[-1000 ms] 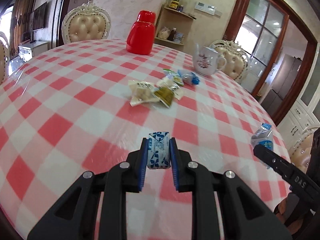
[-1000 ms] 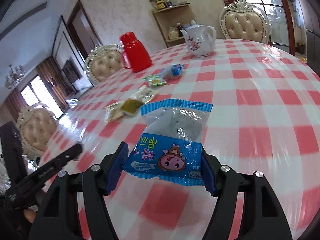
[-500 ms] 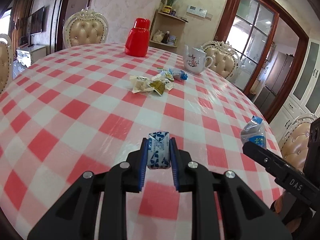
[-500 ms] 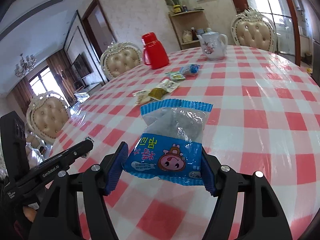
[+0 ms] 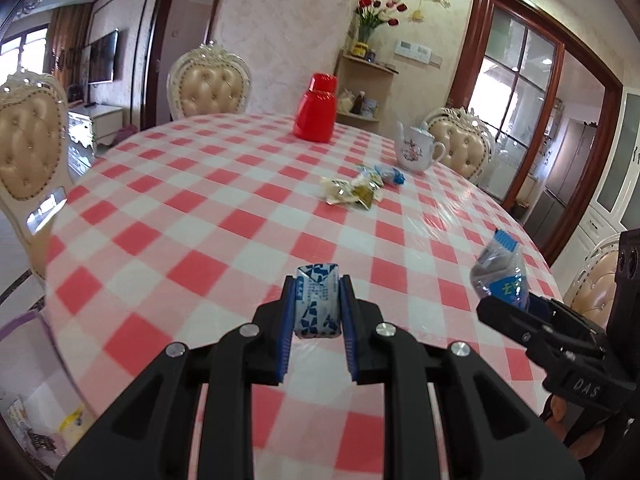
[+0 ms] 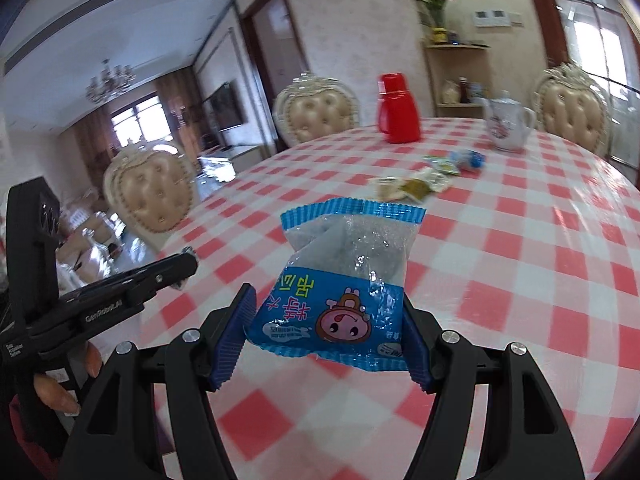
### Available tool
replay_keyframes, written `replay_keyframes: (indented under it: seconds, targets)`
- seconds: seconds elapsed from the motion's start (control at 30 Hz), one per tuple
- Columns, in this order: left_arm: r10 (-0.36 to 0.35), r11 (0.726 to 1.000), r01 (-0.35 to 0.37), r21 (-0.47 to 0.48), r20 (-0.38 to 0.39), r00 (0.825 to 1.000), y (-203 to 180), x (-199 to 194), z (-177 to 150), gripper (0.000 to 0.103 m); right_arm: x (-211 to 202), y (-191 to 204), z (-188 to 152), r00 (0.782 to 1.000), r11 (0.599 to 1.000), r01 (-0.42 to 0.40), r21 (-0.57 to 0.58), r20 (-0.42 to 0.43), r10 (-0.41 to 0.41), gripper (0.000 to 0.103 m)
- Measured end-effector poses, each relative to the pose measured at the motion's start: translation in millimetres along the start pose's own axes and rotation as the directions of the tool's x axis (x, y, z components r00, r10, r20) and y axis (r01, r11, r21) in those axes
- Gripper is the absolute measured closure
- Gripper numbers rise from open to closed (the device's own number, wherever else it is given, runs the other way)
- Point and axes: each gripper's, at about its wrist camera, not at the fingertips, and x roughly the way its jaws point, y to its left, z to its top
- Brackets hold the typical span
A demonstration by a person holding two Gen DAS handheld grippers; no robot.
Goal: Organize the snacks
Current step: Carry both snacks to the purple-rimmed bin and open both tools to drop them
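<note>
Blue-patterned small candy (image 5: pixel 317 305) sat pinched in our left gripper (image 5: pixel 316 322) and the blue snack bag (image 6: pixel 340 280) clamped in our right gripper (image 6: pixel 328 320), both aloft over the checked worktop (image 5: pixel 224 216), presumably for sorting with the snack pile (image 5: pixel 360 190).

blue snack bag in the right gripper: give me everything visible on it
The blue snack bag is a crinkly plastic pouch: clear upper half showing grey contents, blue lower half with yellow characters and a pink cartoon face, print upside down, serrated blue seal on top. It stands upright above the checked tablecloth, pinched at both sides by the right gripper's blue-padded fingers.
</note>
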Motion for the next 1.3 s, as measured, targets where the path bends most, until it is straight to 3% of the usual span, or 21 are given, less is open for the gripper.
replay_keyframes:
  seconds: [0.33, 0.6, 0.9, 1.1, 1.3]
  targets:
    - [0.08, 0.997, -0.079, -0.015, 0.061, 0.995, 38, -58, -10, 0.082, 0, 67, -11, 0.995, 0.989, -0.095, -0.113, -0.036, 0.092, 0.037]
    - [0.173, 0.985, -0.171, -0.034, 0.095, 0.98, 84, -107, -28, 0.082, 11, 140, -28, 0.975, 0.951, -0.209, -0.23, -0.122, 0.185, 0.037]
    - [0.269, 0.962, -0.266, -0.064, 0.049, 0.962, 143, -136, -50, 0.082, 35, 218, -58, 0.932, 0.873, -0.337, -0.353, -0.253, 0.258, 0.037]
    - [0.326, 0.941, -0.324, -0.101, 0.003, 0.945, 181, -138, -66, 0.082, 42, 250, -79, 0.899, 0.819, -0.411, -0.401, -0.328, 0.29, 0.037]
    - [0.381, 0.92, -0.382, -0.091, -0.029, 0.924, 192, -133, -70, 0.081, 42, 270, -99, 0.86, 0.76, -0.486, -0.432, -0.389, 0.329, 0.037]
